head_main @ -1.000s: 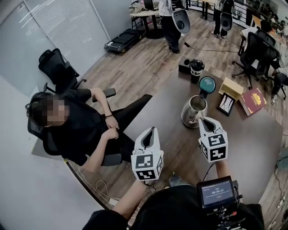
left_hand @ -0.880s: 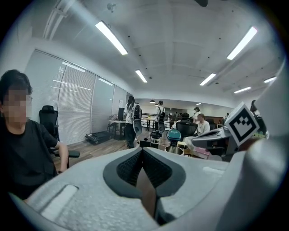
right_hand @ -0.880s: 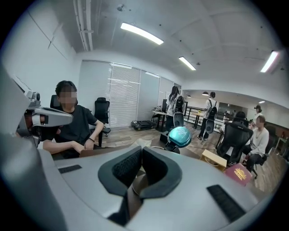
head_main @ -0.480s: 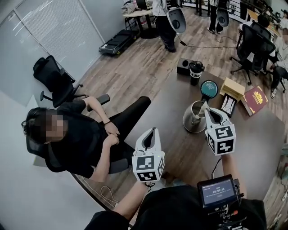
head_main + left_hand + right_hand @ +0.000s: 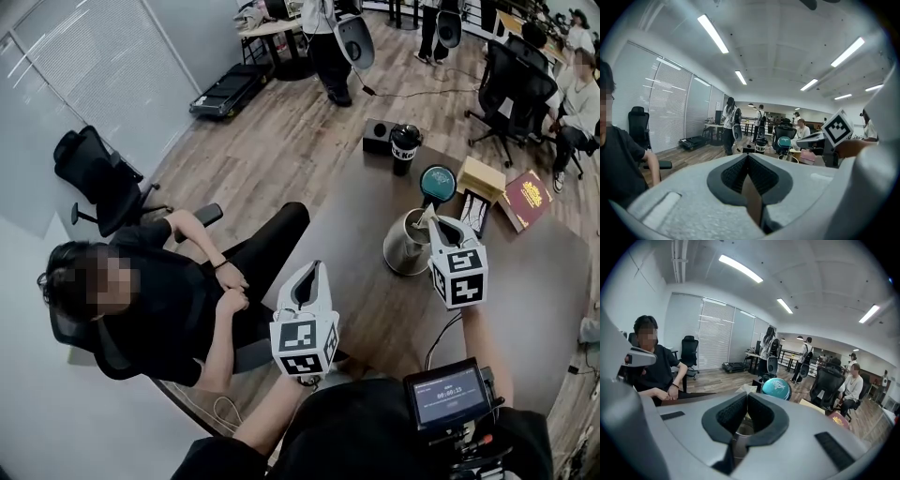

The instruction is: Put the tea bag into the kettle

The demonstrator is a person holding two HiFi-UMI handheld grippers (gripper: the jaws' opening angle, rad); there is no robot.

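Left gripper: jaws together, empty, over the desk's left edge. You don't need it unless the kettle tips, so park it clear. The kettle stands open mid-desk, nearer the far edge. The tea bag looks pinched at the tips of your right gripper, jaws narrow on it, right at the kettle's mouth. Judgement: centre the bag over the opening, not the rim, lower until it's inside, then open the jaws fully. Watch it doesn't snag the rim or stick to a pad.
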